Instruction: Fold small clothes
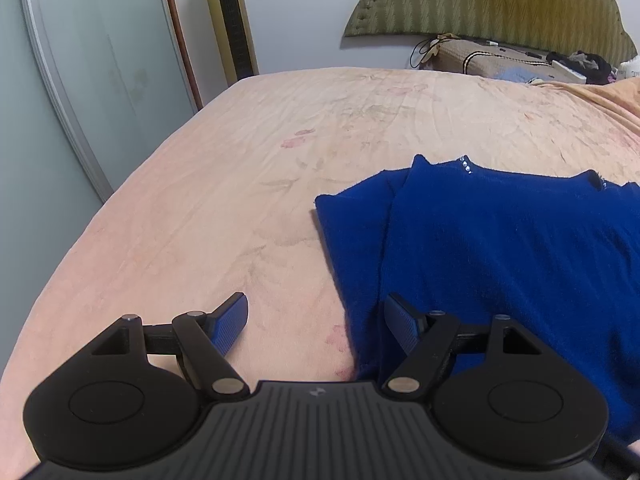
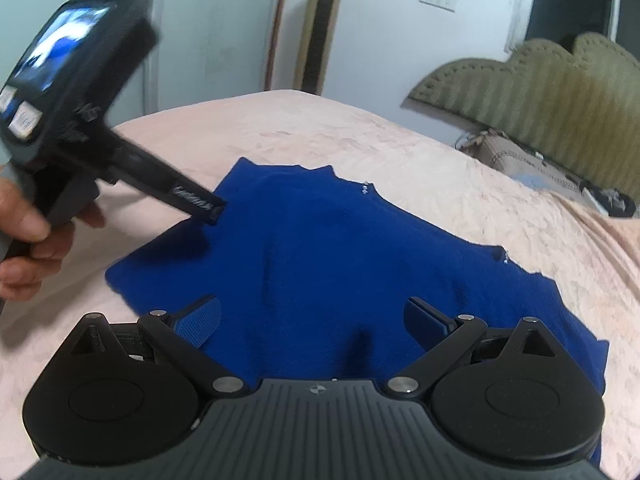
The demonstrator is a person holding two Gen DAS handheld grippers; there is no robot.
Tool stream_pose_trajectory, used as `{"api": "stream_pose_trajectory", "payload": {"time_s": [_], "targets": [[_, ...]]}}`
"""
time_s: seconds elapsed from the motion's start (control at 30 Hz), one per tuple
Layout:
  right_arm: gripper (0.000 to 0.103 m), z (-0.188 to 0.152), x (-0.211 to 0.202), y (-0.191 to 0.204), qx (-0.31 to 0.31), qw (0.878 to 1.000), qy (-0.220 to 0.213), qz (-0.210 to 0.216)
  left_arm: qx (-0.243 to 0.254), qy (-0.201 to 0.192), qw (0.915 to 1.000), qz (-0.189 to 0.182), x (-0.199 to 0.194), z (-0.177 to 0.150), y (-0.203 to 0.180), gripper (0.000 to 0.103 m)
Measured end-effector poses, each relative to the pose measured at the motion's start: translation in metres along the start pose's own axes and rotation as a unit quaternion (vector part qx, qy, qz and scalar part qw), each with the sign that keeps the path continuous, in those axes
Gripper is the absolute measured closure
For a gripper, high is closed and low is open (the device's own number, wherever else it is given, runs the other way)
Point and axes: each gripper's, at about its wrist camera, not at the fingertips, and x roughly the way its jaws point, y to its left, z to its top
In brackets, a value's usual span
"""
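Observation:
A blue knit garment (image 1: 500, 240) lies flat on the peach bedsheet (image 1: 240, 184), partly folded, with a layer lapped over its left side. My left gripper (image 1: 316, 316) is open and empty, low over the garment's left edge, one finger over the sheet and one over the cloth. In the right wrist view the garment (image 2: 340, 260) fills the middle. My right gripper (image 2: 312, 316) is open and empty just above its near edge. The left gripper also shows in the right wrist view (image 2: 214, 210), held by a hand, its tip at the garment's left side.
The bed has a green padded headboard (image 1: 500, 0) with a pillow and clutter (image 1: 520, 60) at its head. A gold tower fan (image 1: 234, 20) and a glass door (image 1: 80, 80) stand beyond the bed's far left edge.

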Motion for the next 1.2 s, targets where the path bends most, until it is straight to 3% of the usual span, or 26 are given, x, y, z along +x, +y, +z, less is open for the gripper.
{"api": "stream_pose_trajectory", "payload": {"time_s": [0.4, 0.43, 0.5, 0.53, 0.57, 0.6, 0.63, 0.7, 0.8, 0.9, 1.0, 1.07, 1.2], "targets": [[0.007, 0.014, 0.012, -0.029, 0.060, 0.998, 0.020, 0.010, 0.003, -0.005, 1.0000, 0.005, -0.010, 0.001, 0.003, 0.028], [0.012, 0.016, 0.007, -0.029, 0.065, 0.998, 0.012, 0.000, -0.005, 0.005, 0.9999, -0.008, -0.010, 0.004, 0.004, 0.028], [0.006, 0.021, -0.014, -0.033, 0.065, 0.998, -0.018, 0.014, -0.001, 0.000, 0.9994, -0.035, -0.014, 0.015, 0.012, 0.024], [0.001, 0.021, -0.020, -0.034, 0.072, 0.997, -0.013, -0.011, -0.023, 0.011, 0.9993, -0.026, -0.015, 0.019, 0.021, 0.024], [0.004, 0.018, -0.028, -0.031, 0.070, 0.997, -0.008, -0.036, -0.035, 0.010, 0.9983, -0.046, -0.019, 0.023, 0.028, 0.024], [0.002, 0.014, -0.040, -0.031, 0.056, 0.998, -0.029, -0.027, -0.035, -0.008, 0.9952, -0.091, -0.025, 0.025, 0.036, 0.023], [0.001, 0.012, -0.047, -0.033, 0.045, 0.998, -0.045, -0.014, -0.039, -0.017, 0.9930, -0.110, -0.028, 0.028, 0.040, 0.023], [0.001, 0.011, -0.056, -0.043, 0.058, 0.996, -0.061, -0.024, -0.052, -0.024, 0.9928, -0.105, -0.030, 0.034, 0.041, 0.017], [0.001, 0.006, -0.052, -0.059, 0.096, 0.992, -0.066, -0.057, -0.054, -0.028, 0.9938, -0.094, -0.023, 0.038, 0.032, 0.017], [0.001, -0.005, -0.045, -0.065, 0.112, 0.990, -0.062, -0.060, -0.020, -0.030, 0.9969, -0.070, -0.016, 0.030, 0.016, 0.017], [0.001, -0.018, -0.037, -0.056, 0.086, 0.993, -0.044, -0.063, -0.005, -0.015, 0.9968, -0.078, -0.003, 0.017, 0.015, 0.017], [0.000, -0.028, -0.032, -0.035, 0.045, 0.997, -0.034, -0.057, -0.026, 0.006, 0.9948, -0.099, 0.010, 0.013, 0.029, 0.017], [0.001, -0.038, -0.021, 0.010, -0.034, 0.999, -0.017, -0.028, -0.094, 0.047, 0.9800, -0.169, 0.039, 0.015, 0.067, 0.017]]}}
